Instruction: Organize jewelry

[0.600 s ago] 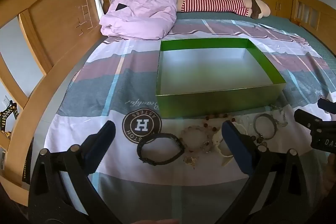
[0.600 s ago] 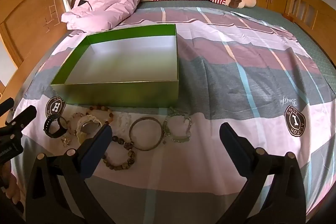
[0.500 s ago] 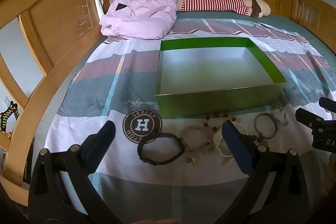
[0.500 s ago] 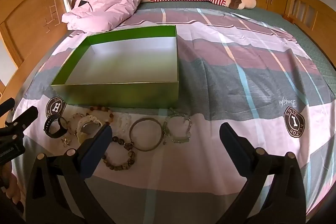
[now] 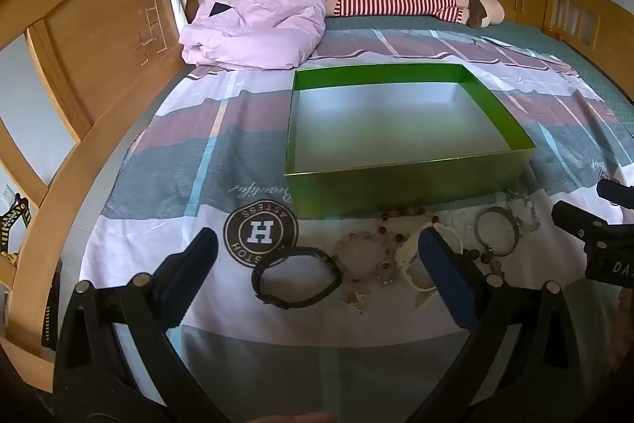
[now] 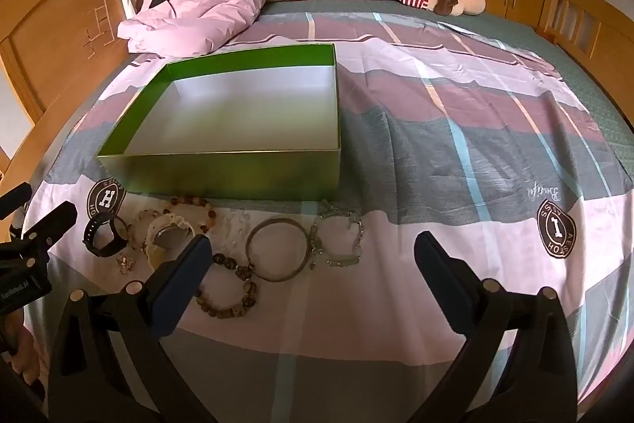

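Jewelry (image 6: 273, 254) strung left-right along green box (image 6: 237, 173); both claws released, seemingly empty.

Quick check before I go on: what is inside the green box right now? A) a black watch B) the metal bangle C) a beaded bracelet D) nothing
D: the green box shows only its bare pale floor, while the black watch, metal bangle and beaded bracelet all lie on the bedspread in front of it.

left wrist: we look low across the bed (image 5: 166, 185) from its near-left | right wrist: we face likewise, further right | shared: green box (image 5: 396, 185), jewelry row (image 6: 273, 256), each other's fingers.
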